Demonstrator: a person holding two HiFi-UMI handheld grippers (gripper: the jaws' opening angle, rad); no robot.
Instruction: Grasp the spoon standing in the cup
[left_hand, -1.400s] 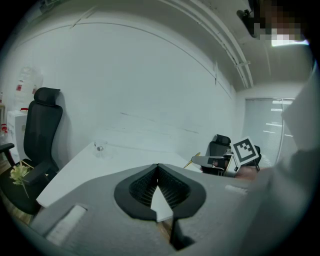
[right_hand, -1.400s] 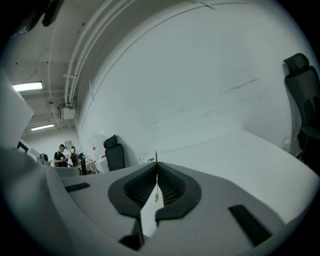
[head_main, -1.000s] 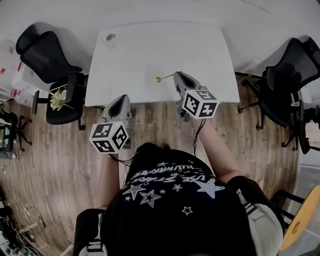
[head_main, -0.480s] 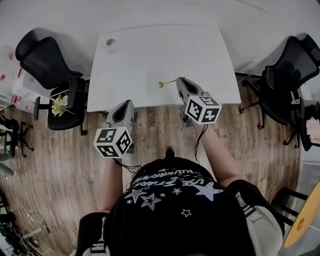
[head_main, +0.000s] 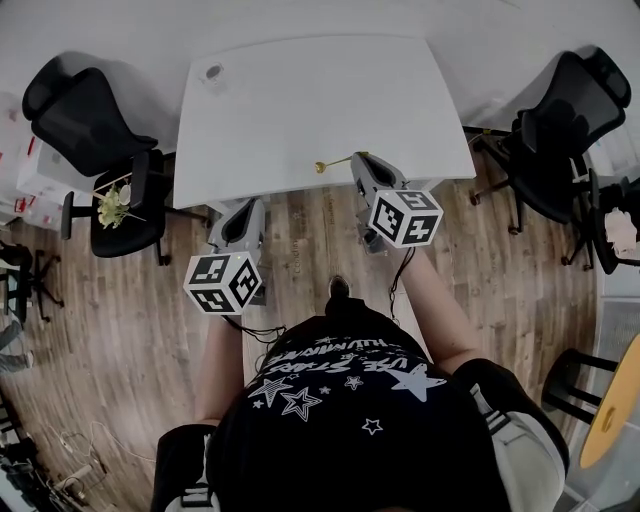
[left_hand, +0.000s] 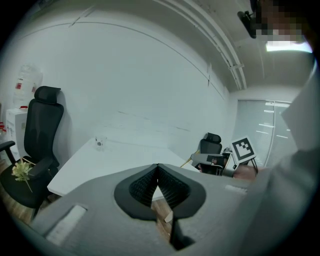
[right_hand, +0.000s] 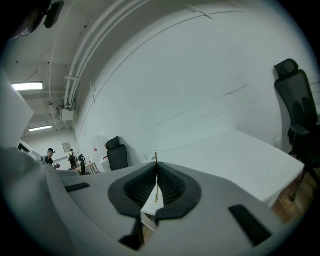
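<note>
A thin golden spoon (head_main: 334, 162) sticks out leftward from my right gripper (head_main: 358, 160), which is shut on its handle above the near edge of the white table (head_main: 300, 100). In the right gripper view the spoon (right_hand: 156, 192) shows as a fine line pinched between the shut pads of the right gripper (right_hand: 156, 167). A small clear cup (head_main: 211, 72) stands at the table's far left corner, and it also shows as the cup (left_hand: 100, 142) in the left gripper view. My left gripper (head_main: 243, 210) hangs over the wooden floor just off the table's near edge, shut on nothing.
A black office chair (head_main: 80, 110) stands left of the table, with a second chair (head_main: 135, 205) holding pale flowers (head_main: 113, 200) beside it. More black chairs (head_main: 560, 130) stand to the right. Wooden floor (head_main: 300, 250) lies under me.
Both grippers have drawn back toward me, from over the table to its near edge. The left one is now over the floor. The spoon stays in the right gripper.
</note>
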